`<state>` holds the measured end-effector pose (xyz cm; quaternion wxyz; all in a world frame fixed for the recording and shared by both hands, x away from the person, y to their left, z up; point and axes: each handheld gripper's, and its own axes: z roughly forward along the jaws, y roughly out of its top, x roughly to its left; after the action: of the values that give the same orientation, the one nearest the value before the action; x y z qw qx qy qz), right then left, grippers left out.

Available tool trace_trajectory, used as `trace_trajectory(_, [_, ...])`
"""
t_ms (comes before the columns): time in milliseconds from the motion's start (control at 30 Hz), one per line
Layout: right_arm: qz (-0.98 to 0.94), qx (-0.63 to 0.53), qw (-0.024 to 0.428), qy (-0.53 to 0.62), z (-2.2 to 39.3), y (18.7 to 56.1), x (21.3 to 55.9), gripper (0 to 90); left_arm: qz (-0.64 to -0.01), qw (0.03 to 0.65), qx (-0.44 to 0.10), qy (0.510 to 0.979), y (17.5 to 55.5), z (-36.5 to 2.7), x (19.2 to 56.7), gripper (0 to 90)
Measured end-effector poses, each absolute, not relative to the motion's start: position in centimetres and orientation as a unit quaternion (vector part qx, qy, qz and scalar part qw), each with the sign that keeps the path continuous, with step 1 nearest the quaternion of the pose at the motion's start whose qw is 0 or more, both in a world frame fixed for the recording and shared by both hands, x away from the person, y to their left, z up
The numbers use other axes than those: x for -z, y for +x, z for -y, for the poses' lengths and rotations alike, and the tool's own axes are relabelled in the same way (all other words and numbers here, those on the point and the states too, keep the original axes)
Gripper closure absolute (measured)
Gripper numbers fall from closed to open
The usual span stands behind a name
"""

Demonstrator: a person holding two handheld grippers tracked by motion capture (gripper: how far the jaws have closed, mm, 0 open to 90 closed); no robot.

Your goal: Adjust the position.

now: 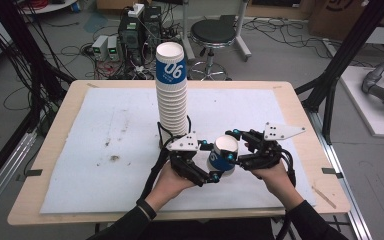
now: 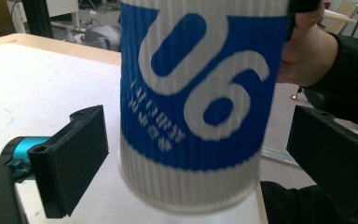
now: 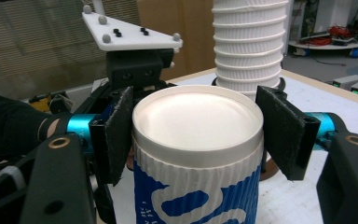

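A cup (image 1: 224, 155) is being clamped near its rim by the right gripper (image 1: 241, 150); the left gripper's (image 1: 215, 176) jaws are being held wide around its base, beside the stack (image 1: 172, 90).

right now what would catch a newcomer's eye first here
The tall stack of paper cups stands toward the far middle of the white mat, towering above everything else. Just in front of it, the right gripper is shut on a single blue-and-white cup. The left gripper sits open around that cup's lower part.
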<state>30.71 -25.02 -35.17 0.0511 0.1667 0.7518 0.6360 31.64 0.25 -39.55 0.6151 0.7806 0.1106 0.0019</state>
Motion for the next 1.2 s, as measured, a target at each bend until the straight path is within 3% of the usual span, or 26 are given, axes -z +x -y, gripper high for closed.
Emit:
trace_trajectory(333, [-0.749,-0.642,0.040,0.158,24.66,30.51,35.21,32.1,-0.107,0.610,0.003,0.785,31.88,0.58,40.07,5.4])
trace_trajectory(533, [-0.751,-0.641,0.036,0.153,24.52,30.43,35.23,32.1,-0.098,0.610,0.006,0.786,31.77,0.71,40.13,16.3])
trace_trajectory(1200, [-0.749,-0.644,0.037,0.152,24.71,30.55,35.16,32.1,-0.093,0.610,-0.005,0.787,31.71,0.38,39.90,20.1])
